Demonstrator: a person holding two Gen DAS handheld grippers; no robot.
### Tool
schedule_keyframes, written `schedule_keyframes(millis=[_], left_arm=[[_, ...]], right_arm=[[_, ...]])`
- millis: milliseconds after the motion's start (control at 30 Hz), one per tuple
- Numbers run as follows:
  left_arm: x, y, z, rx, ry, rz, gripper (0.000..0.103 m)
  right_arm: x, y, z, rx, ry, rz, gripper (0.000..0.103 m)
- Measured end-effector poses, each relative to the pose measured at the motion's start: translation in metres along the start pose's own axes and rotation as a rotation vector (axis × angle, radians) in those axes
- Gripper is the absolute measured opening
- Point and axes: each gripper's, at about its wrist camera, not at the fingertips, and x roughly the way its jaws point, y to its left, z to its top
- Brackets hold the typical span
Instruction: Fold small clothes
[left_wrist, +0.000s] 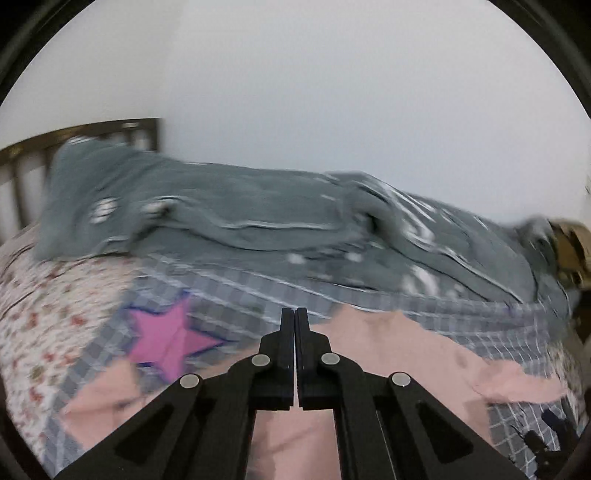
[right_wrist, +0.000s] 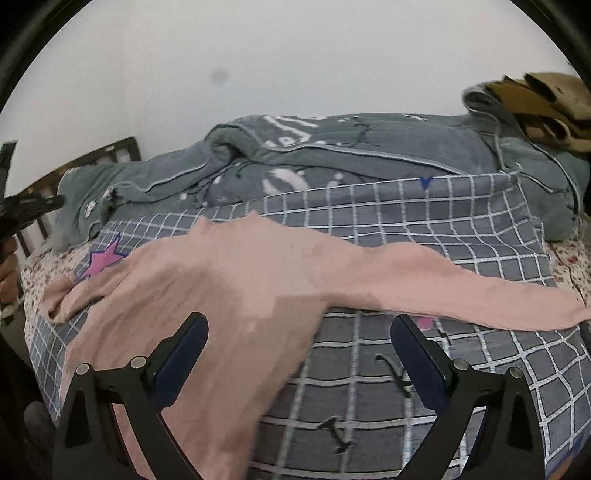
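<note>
A pale pink long-sleeved garment lies spread on a grey checked cover, one sleeve stretched to the right and the other toward the left edge. My right gripper stands open just above the garment's lower part, its fingers wide apart with nothing between them. In the left wrist view the same pink garment lies below my left gripper, which is shut with nothing seen between its pads. That view is blurred. In the right wrist view a hand holds the left gripper raised at the far left.
A crumpled grey blanket is heaped along the back of the bed against the white wall. A brown fabric item sits at the back right. A dark slatted headboard stands at the left. A floral sheet shows beside the checked cover with its pink star.
</note>
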Motion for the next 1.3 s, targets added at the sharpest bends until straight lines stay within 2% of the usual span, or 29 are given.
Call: schedule_keyframes(millis=[67, 167, 233, 367, 400, 467, 533, 600, 733, 800, 933, 1000, 1067, 1133, 1233, 1300], left_arm=[[0.014, -0.026, -0.009, 0.020, 0.032, -0.041, 0.002], [0.030, -0.063, -0.031, 0.064, 0.081, -0.055, 0.002], [0.036, -0.074, -0.042, 0.069, 0.113, -0.051, 0.002], [0.040, -0.050, -0.057, 0.002, 0.174, -0.021, 0.005], [0.042, -0.044, -0.059, -0.010, 0.186, -0.002, 0.009], [0.037, -0.008, -0.064, -0.045, 0.201, 0.065, 0.027], [0.030, 0.025, -0.070, -0.077, 0.186, 0.134, 0.064], [0.018, 0.066, -0.079, -0.106, 0.166, 0.214, 0.070], [0.010, 0.141, -0.099, -0.188, 0.216, 0.350, 0.069], [0.010, 0.171, -0.111, -0.216, 0.251, 0.369, 0.068], [0.022, 0.189, -0.127, -0.187, 0.309, 0.354, 0.066], [0.024, 0.193, -0.129, -0.175, 0.296, 0.347, 0.063], [0.027, 0.194, -0.128, -0.171, 0.286, 0.348, 0.057], [0.028, 0.201, -0.126, -0.189, 0.278, 0.359, 0.043], [0.029, 0.212, -0.123, -0.227, 0.266, 0.351, 0.034], [0.035, 0.212, -0.119, -0.218, 0.269, 0.366, 0.034]], right_arm=[[0.004, -0.008, 0.001, 0.013, 0.007, -0.007, 0.098], [0.006, -0.015, 0.000, 0.014, 0.016, -0.030, 0.098], [0.004, -0.018, 0.000, 0.013, 0.009, -0.038, 0.098], [0.001, -0.025, 0.001, 0.028, 0.001, -0.049, 0.098], [0.001, -0.026, 0.001, 0.034, 0.001, -0.049, 0.098], [0.001, -0.027, 0.002, 0.048, 0.003, -0.044, 0.098], [0.002, -0.027, 0.001, 0.053, 0.007, -0.040, 0.098], [0.003, -0.024, 0.000, 0.051, 0.011, -0.043, 0.098], [0.007, -0.016, -0.003, 0.036, 0.025, -0.051, 0.098], [0.010, -0.013, -0.005, 0.026, 0.030, -0.062, 0.098], [0.014, -0.007, -0.008, 0.004, 0.041, -0.076, 0.098], [0.017, -0.005, -0.009, -0.007, 0.046, -0.087, 0.098], [0.021, -0.004, -0.010, -0.012, 0.055, -0.097, 0.098], [0.025, -0.004, -0.011, -0.009, 0.067, -0.098, 0.098], [0.026, -0.004, -0.012, -0.012, 0.073, -0.101, 0.098], [0.026, -0.003, -0.012, -0.016, 0.074, -0.101, 0.098]])
